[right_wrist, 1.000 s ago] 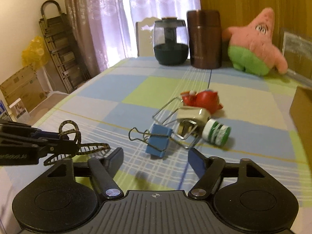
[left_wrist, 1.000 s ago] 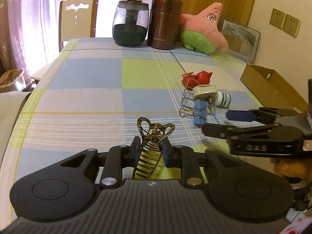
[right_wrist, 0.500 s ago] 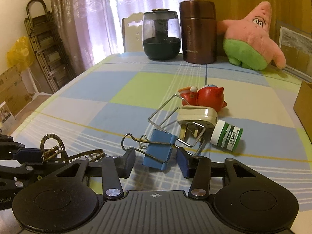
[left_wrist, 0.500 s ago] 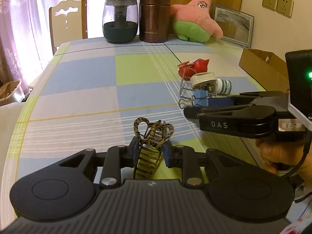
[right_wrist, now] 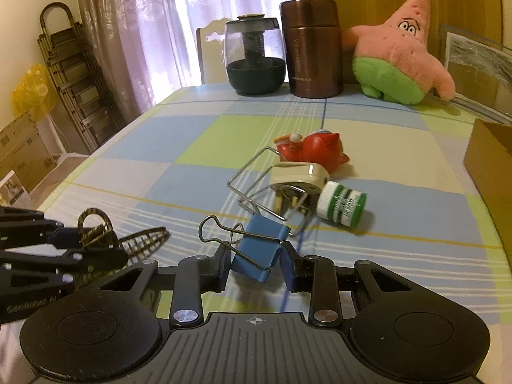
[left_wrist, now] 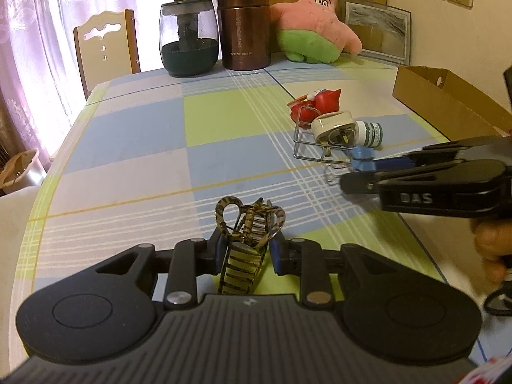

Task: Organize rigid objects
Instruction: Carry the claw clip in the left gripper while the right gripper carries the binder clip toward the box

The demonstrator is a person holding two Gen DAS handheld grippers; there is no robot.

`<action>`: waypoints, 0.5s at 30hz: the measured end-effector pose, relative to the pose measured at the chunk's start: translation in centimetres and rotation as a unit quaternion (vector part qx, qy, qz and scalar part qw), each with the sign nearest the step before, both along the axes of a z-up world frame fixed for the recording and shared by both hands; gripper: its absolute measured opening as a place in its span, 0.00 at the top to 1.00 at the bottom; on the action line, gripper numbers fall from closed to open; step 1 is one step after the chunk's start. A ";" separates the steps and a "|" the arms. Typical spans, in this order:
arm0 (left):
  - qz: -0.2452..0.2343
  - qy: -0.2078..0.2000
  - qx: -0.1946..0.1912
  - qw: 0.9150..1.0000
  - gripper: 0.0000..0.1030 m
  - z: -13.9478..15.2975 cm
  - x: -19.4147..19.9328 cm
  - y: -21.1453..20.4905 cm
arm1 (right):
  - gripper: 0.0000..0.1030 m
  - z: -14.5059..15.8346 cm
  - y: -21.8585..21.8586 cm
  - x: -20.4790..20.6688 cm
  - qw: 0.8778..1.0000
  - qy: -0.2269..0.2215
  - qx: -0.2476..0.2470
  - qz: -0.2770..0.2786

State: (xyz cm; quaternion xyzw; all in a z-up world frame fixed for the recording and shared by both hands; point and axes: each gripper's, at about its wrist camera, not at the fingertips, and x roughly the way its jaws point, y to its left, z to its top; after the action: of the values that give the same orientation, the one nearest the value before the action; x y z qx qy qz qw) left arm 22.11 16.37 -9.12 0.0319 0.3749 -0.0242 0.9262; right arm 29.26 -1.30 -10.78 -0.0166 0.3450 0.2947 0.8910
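Left gripper (left_wrist: 245, 251) clamped on the tortoiseshell hair claw (left_wrist: 244, 248), held upright between its pads over the checked tablecloth (left_wrist: 134, 147). Right gripper (right_wrist: 256, 264) pinched narrow on the blue binder clip (right_wrist: 260, 249), wire handles sticking out left. Right view only: clip grip seen up close; white plug (right_wrist: 299, 177), green-capped jar (right_wrist: 342, 203) and red toy (right_wrist: 312, 150) just beyond the claw. Left view only: open cardboard box (left_wrist: 448, 102) far right, fingers of a hand (left_wrist: 489, 249) under the right gripper.
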 end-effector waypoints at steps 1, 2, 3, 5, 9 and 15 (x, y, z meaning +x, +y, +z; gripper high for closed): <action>0.000 -0.001 0.002 1.000 0.78 0.0 0.0 0.0 | 0.71 0.1 -0.3 -0.1 1.000 0.000 -0.001 0.000; 0.000 -0.004 0.002 1.000 0.78 0.0 0.0 0.0 | 0.71 0.1 -0.6 -0.3 1.000 0.002 0.000 0.000; -0.001 -0.006 0.000 1.000 0.78 -0.1 0.0 -0.1 | 0.71 0.1 -0.7 -0.4 1.000 0.003 -0.001 -0.001; -0.003 -0.010 -0.003 1.000 0.78 -0.1 0.1 -0.1 | 0.71 0.1 -1.1 -0.6 1.000 0.003 -0.003 -0.003; -0.003 -0.016 0.005 1.000 0.77 -0.1 0.4 -0.4 | 0.71 0.1 -1.4 -0.7 1.000 0.007 -0.002 -0.007; -0.001 -0.021 0.006 1.000 0.73 -0.4 0.6 -0.4 | 0.71 0.2 -1.5 -0.9 1.000 0.008 -0.002 -0.005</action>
State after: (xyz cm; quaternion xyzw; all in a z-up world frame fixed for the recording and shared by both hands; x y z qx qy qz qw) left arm 22.75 15.93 -9.50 0.0387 0.3557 -0.0225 0.9335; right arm 28.33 -2.81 -10.62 -0.0146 0.3529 0.2891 0.8897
